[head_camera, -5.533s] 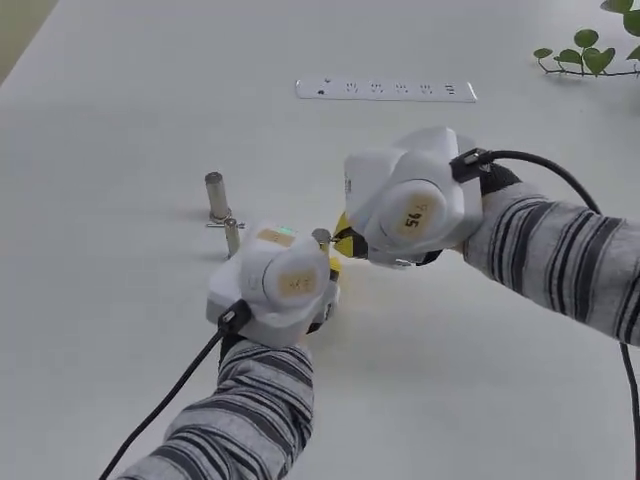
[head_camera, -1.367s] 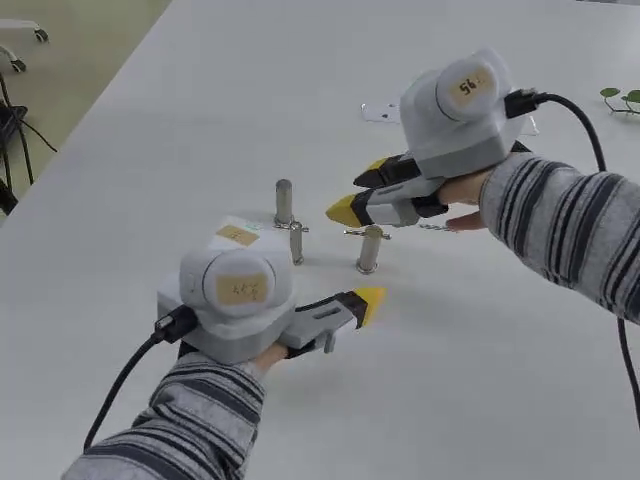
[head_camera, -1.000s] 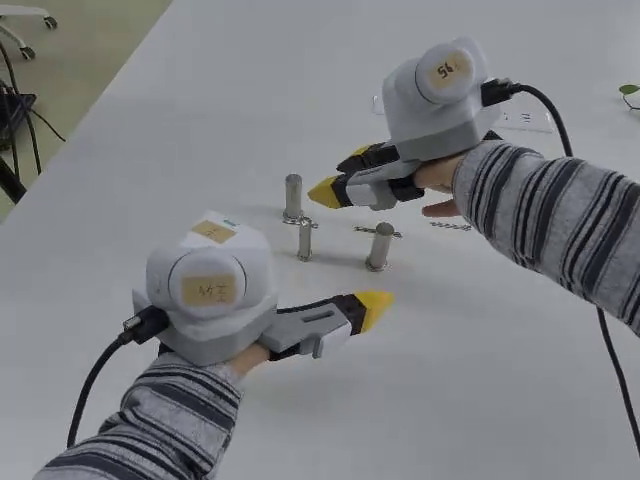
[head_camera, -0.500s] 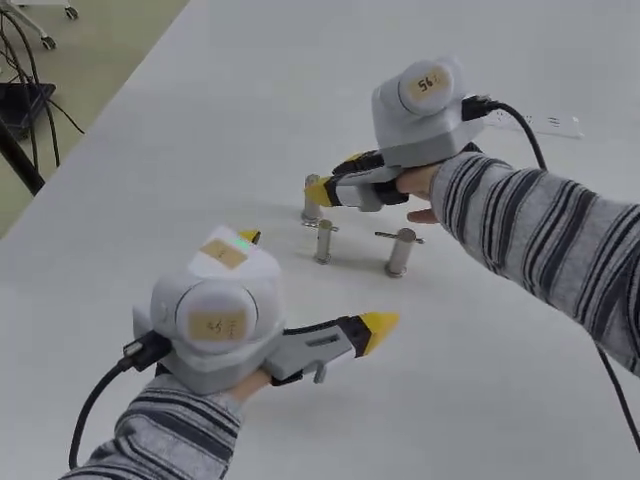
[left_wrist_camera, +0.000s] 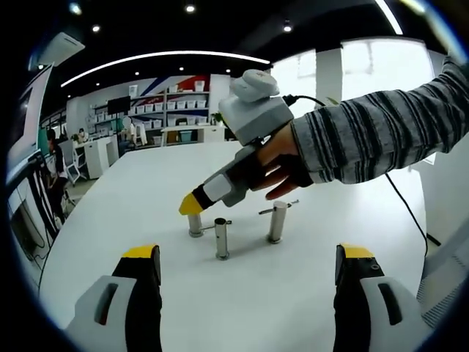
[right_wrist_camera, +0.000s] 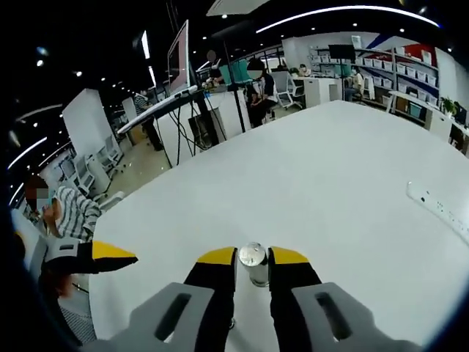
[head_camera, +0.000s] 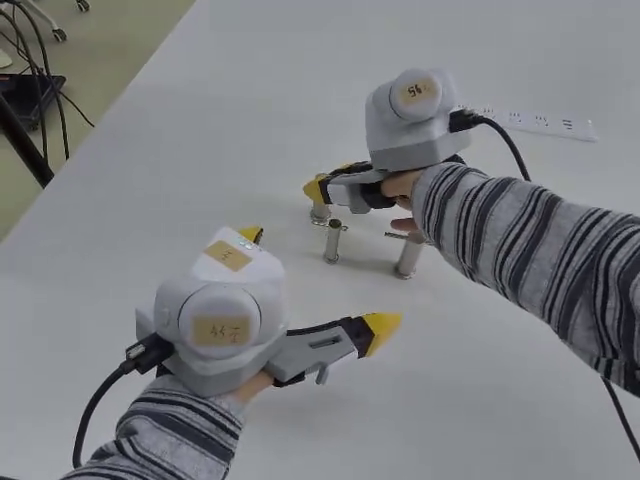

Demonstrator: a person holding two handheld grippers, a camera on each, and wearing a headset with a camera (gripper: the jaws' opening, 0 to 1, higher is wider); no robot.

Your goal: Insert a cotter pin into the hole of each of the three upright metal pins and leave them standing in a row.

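Three upright metal pins stand in a row on the white table. The middle pin (head_camera: pixel 332 241) (left_wrist_camera: pixel 222 238) and the right pin (head_camera: pixel 407 256) (left_wrist_camera: pixel 275 222) each carry a thin cotter pin through the top. My right gripper (head_camera: pixel 318 190) (right_wrist_camera: pixel 253 257) is at the left pin (head_camera: pixel 320 213) (left_wrist_camera: pixel 195 227), its jaws tight against both sides of the pin's top (right_wrist_camera: pixel 253 258). No cotter pin shows on that one. My left gripper (head_camera: pixel 315 280) (left_wrist_camera: pixel 248 253) hovers nearer me, wide open, with nothing between its jaws.
A white power strip (head_camera: pixel 540 122) (right_wrist_camera: pixel 440 205) lies at the back right of the table (head_camera: pixel 200 130). The table's left edge drops to the floor, where cables lie. People sit at desks far off in the right gripper view.
My right gripper has come down and to the left from above the pins onto the left pin. The left gripper has stayed near me, open. The head camera has shifted.
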